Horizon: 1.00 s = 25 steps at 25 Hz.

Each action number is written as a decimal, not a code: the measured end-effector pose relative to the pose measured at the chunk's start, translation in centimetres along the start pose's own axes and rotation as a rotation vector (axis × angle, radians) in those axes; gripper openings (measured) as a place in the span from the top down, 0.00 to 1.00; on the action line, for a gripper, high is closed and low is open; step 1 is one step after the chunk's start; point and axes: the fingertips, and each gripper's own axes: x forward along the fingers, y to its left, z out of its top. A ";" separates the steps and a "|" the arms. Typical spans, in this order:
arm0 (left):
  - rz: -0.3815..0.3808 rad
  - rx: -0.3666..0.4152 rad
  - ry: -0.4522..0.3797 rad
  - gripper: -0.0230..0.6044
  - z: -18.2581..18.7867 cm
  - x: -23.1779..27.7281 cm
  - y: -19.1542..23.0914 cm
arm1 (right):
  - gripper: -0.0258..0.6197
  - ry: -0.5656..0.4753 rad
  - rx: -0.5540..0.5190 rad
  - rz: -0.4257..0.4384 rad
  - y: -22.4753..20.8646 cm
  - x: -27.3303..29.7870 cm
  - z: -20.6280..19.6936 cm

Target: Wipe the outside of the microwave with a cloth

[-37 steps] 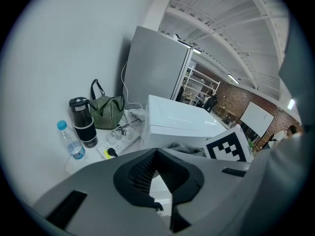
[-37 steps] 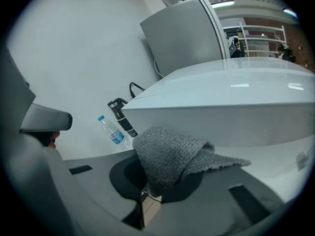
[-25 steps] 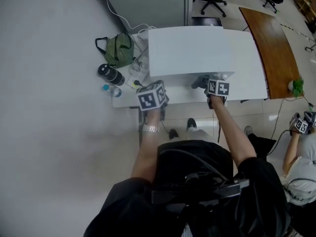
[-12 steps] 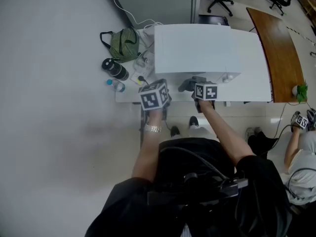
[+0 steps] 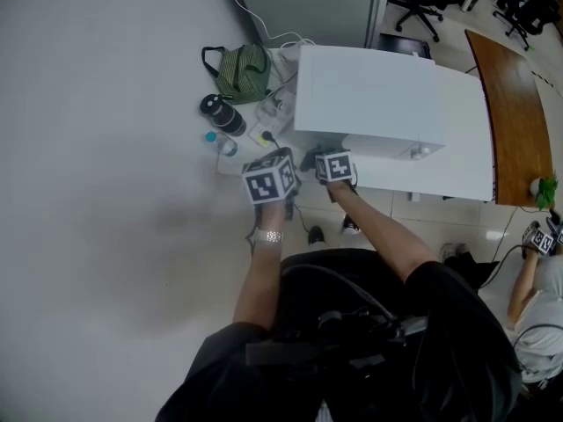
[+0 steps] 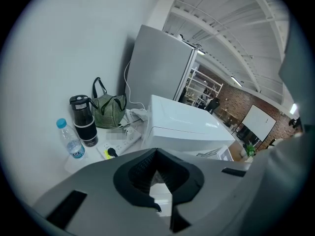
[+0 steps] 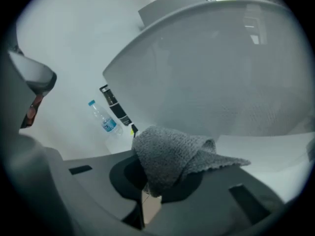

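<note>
The white microwave (image 5: 378,95) stands on a white table (image 5: 449,183). My right gripper (image 5: 329,160) is shut on a grey knitted cloth (image 7: 172,154) and sits at the left part of the microwave's front. In the right gripper view the cloth bunches out of the jaws, close against the microwave's pale front face (image 7: 221,73). In the head view the cloth (image 5: 311,157) shows as a dark lump beside the marker cube. My left gripper (image 5: 274,165) hovers off the microwave's front left corner, jaws shut with nothing in them (image 6: 156,154). The left gripper view shows the microwave (image 6: 182,124) from the left.
Left of the microwave stand a green striped bag (image 5: 244,70), a black flask (image 5: 222,114), a small water bottle (image 5: 220,143) and a power strip (image 6: 118,144) with cables. A wooden desk (image 5: 515,104) and another seated person (image 5: 541,288) are at right.
My right gripper has slid the cloth leftward along the microwave's front, from its right part to its left part. The left gripper has stayed near the front left corner.
</note>
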 end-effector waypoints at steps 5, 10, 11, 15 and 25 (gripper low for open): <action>-0.032 0.022 0.014 0.97 0.1 1.1 -1.7 | 0.92 -0.027 0.116 -0.086 -7.3 -2.9 -1.2; -0.115 0.070 0.043 0.98 0.3 3.5 -5.8 | 0.92 -0.044 0.150 -0.206 -15.7 -8.0 -3.1; -0.134 0.081 0.047 0.97 0.4 3.9 -6.7 | 0.92 -0.047 0.167 -0.241 -17.6 -9.1 -3.6; -0.193 0.122 0.077 0.97 -0.1 5.3 -9.4 | 0.92 -0.064 0.185 -0.351 -22.7 -12.4 -5.1; -0.181 0.128 0.130 0.97 -1.4 6.3 -8.0 | 0.92 -0.109 0.024 -0.154 -11.1 -8.1 -0.9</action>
